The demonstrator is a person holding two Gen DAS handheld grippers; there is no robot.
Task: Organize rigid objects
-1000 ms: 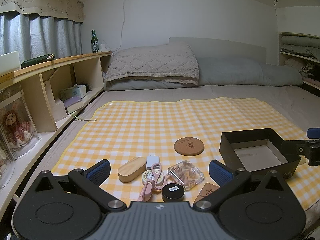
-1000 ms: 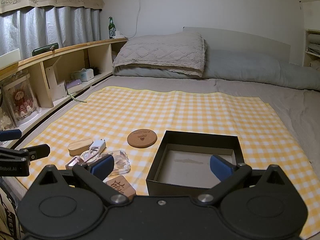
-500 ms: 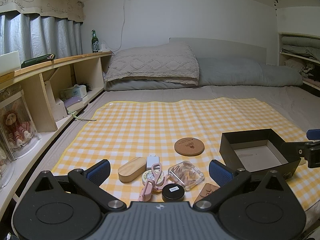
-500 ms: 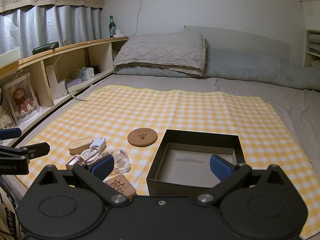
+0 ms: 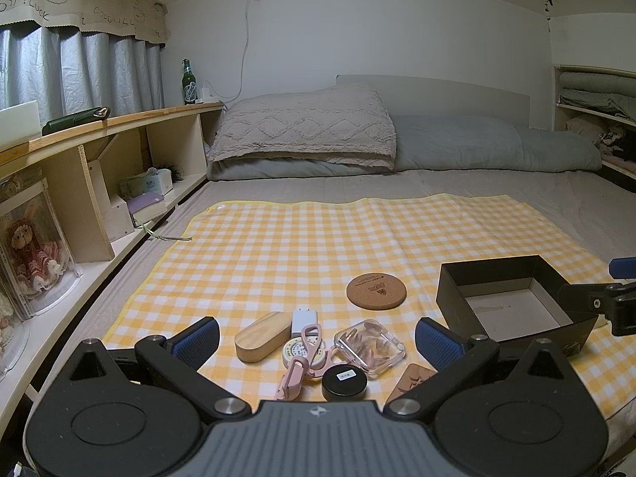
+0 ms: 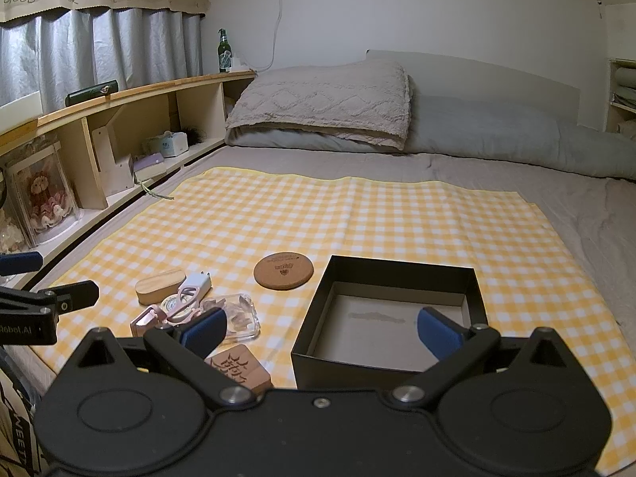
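Observation:
A cluster of small objects lies on the yellow checked cloth [image 5: 278, 246]: a wooden oval case [image 5: 262, 336], white charger [image 5: 304, 321], pink scissors [image 5: 304, 357] over a round tape [image 5: 296, 351], clear plastic box [image 5: 369, 348], black round tin [image 5: 344, 383], carved wooden tile [image 5: 411, 381] and cork coaster [image 5: 376, 290]. An empty black box [image 6: 393, 314] stands to their right. My left gripper [image 5: 316, 344] hovers open just before the cluster. My right gripper [image 6: 320, 332] is open in front of the black box's near wall, holding nothing.
The cloth lies on a grey bed with pillows [image 5: 306, 131] at the far end. A wooden shelf unit [image 5: 91, 183] runs along the left with a green bottle [image 5: 189, 83], tissue box and doll case. Another shelf [image 5: 592, 119] is at the right.

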